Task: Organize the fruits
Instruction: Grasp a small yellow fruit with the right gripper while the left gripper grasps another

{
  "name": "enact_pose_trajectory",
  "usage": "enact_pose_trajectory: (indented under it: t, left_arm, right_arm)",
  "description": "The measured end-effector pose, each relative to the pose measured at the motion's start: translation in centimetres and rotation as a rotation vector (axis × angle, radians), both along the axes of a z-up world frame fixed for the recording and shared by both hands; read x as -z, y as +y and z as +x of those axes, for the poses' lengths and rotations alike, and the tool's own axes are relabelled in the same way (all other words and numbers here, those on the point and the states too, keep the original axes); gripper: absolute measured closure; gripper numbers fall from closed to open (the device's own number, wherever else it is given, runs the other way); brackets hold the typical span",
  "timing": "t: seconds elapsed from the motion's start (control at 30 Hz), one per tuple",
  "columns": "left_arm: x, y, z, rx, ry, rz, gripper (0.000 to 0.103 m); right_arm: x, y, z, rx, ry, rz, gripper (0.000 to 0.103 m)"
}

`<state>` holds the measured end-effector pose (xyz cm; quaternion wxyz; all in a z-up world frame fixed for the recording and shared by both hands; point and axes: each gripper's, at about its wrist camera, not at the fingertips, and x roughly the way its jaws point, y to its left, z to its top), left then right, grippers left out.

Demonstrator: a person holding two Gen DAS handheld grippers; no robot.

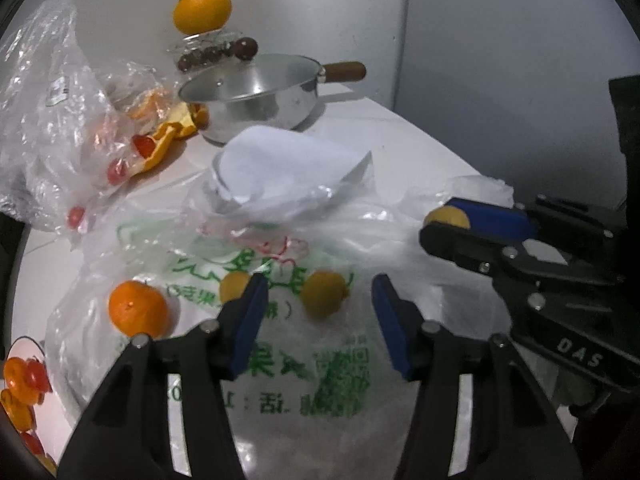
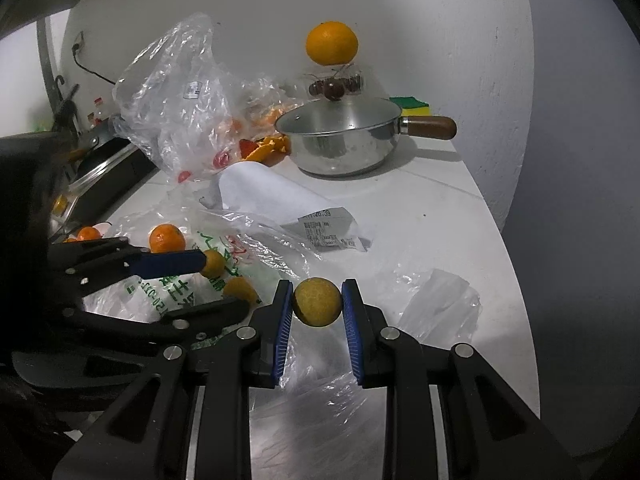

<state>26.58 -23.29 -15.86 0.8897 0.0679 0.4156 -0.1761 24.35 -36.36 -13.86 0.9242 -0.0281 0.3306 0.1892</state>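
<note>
With the right gripper (image 2: 317, 307) clamped on a small yellow fruit (image 2: 317, 302), the open left gripper (image 1: 320, 300) should centre the loose fruit (image 1: 323, 293) lying between its fingertips before squeezing gently.

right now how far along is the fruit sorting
Early days. Looks done: some small fruit sits in the plate at the counter's left edge. In hand: the right gripper is shut on a small yellowish fruit; the left gripper is open over another on the printed bag. Left: the orange and bagged fruit.
</note>
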Motion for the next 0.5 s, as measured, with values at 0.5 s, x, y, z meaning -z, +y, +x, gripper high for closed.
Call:
enact_pose_trajectory:
  t: [0.5]
  left_arm:
    - [0.77,-0.65,0.42,0.043,0.026,-0.017,0.075]
  right_arm:
    - [-0.08,-0.04,0.18,0.009,0.000,-0.012,0.076]
